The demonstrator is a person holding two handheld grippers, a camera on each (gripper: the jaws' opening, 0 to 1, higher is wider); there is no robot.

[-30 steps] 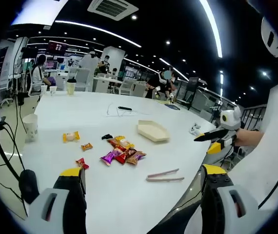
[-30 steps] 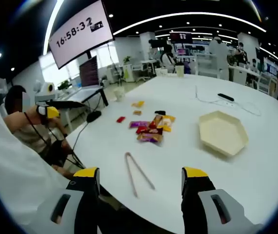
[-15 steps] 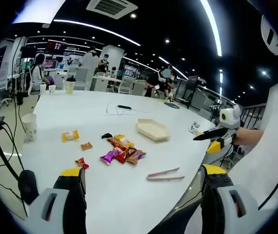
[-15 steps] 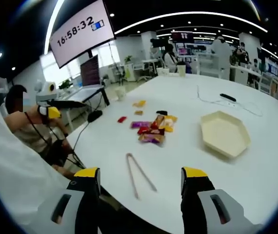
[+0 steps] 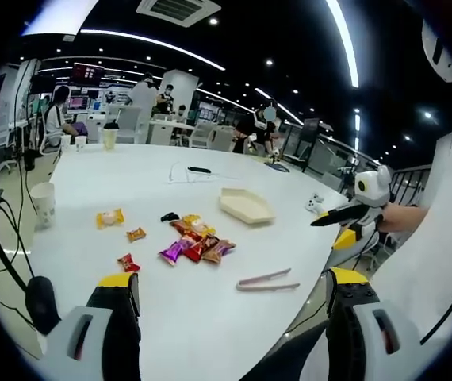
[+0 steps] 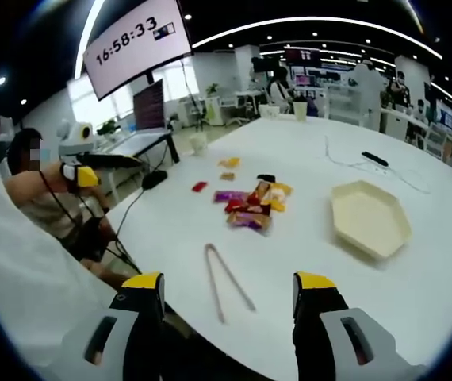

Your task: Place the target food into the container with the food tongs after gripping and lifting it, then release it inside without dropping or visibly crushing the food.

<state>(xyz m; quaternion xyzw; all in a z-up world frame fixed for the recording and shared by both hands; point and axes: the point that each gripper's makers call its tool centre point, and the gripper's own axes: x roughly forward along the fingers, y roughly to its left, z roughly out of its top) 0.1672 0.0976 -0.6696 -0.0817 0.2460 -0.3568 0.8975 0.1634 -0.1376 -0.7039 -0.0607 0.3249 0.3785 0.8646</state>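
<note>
- You are at a large white round table (image 6: 416, 302) in an open office with ceiling strip lights; a wall screen (image 6: 135, 44) shows a clock.
- Your left gripper (image 5: 230, 298) hangs over the near table edge, its yellow-tipped jaws wide apart with nothing between them.
- Your right gripper (image 6: 227, 294) is likewise spread wide and holds nothing.
- The pink food tongs (image 6: 224, 279) lie flat on the table near its edge, between the right gripper's jaws in the right gripper view, untouched.
- The pile of colourful wrapped snacks (image 6: 251, 206) sits farther in, mid-table.
- The cream hexagonal tray (image 6: 371, 219) lies right of the pile, apart from it.
- A white paper cup (image 5: 42, 203) stands at the far left edge.
</note>
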